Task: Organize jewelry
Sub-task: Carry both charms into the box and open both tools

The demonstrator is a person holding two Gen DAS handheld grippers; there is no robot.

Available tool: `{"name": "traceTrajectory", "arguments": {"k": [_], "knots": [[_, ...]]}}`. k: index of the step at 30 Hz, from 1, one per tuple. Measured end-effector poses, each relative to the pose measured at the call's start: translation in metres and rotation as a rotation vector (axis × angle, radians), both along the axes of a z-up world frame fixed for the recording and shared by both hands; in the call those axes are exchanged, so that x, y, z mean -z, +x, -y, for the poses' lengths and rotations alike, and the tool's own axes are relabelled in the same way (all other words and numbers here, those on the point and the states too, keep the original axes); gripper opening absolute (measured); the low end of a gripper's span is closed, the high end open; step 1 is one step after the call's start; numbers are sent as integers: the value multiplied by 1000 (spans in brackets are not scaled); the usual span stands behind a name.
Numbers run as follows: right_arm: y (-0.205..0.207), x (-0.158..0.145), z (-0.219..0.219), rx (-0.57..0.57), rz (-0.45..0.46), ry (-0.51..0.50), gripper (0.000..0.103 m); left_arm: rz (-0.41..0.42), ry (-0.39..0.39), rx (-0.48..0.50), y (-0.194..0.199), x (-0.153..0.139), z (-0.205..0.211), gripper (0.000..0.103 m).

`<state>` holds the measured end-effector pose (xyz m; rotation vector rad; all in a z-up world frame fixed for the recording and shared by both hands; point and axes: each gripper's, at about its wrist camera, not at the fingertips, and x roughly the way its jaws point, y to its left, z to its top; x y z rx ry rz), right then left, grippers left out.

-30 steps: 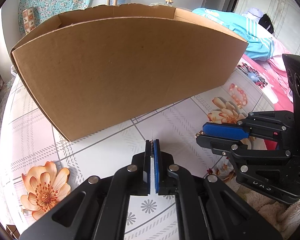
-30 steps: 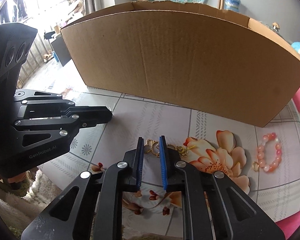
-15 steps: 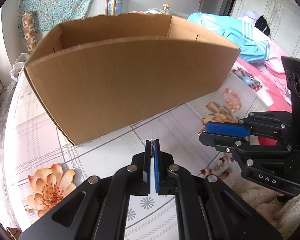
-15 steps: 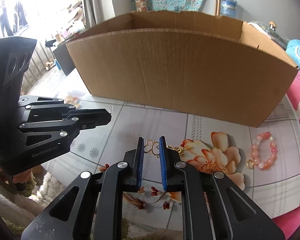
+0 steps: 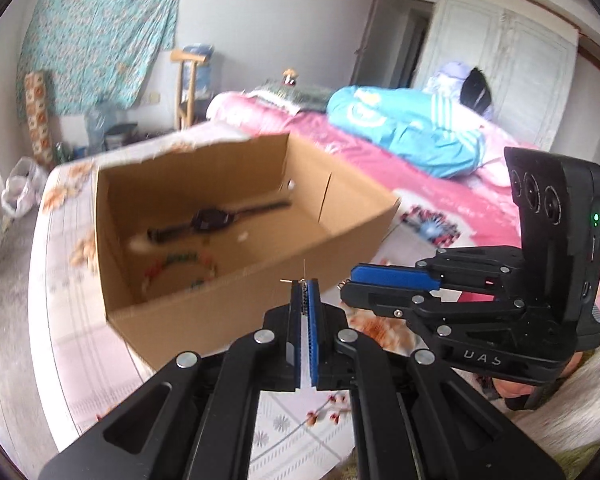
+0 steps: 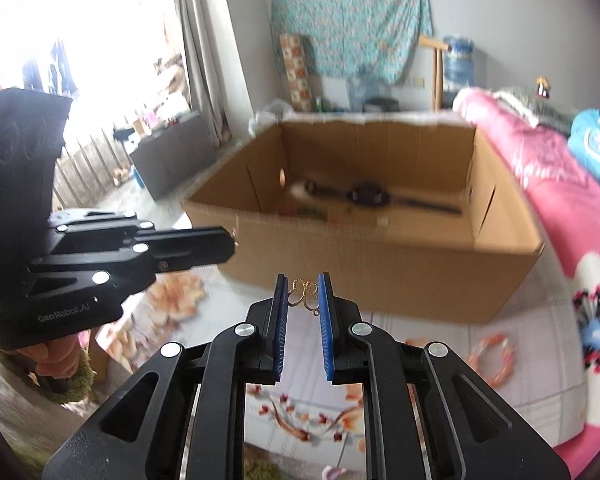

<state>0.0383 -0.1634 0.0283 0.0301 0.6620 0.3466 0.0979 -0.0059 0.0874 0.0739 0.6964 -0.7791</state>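
My right gripper [image 6: 303, 292] is shut on a gold butterfly pendant [image 6: 305, 295] and holds it raised in front of the open cardboard box [image 6: 380, 256]. My left gripper [image 5: 305, 285] is shut on a thin gold chain [image 5: 303, 276]; it also shows in the right wrist view [image 6: 224, 242]. The right gripper also shows in the left wrist view [image 5: 354, 276]. Inside the box [image 5: 188, 312] lie a black watch [image 5: 212, 218] and a colourful beaded bracelet [image 5: 180, 264]. A pink bead bracelet [image 6: 494, 354] lies on the table at the right.
The table [image 5: 284, 420] carries a floral cloth. A pink bed [image 5: 380, 152] with a person in blue lies behind the box. A window is at the left in the right wrist view.
Both grippers have risen with the jewelry, from table level to above the box's near wall. The box interior now shows. The frames are blurred by motion.
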Motion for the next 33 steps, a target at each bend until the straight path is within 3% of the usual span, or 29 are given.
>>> {"name": "traceTrajectory", "arguments": {"k": [6, 11, 20, 27, 33], "knots": [[11, -29, 11, 30, 105, 29, 13, 61, -4, 5, 18, -24, 9, 2], [33, -35, 16, 61, 149, 33, 13, 56, 4, -10, 48, -27, 21, 2], [86, -26, 30, 152, 82, 3, 13, -96, 103, -125, 123, 0, 45, 3], [118, -13, 39, 208, -7, -19, 14, -138, 167, -183, 147, 16, 56, 4], [115, -17, 45, 227, 11, -13, 15, -131, 172, -213, 150, 15, 56, 27]]}}
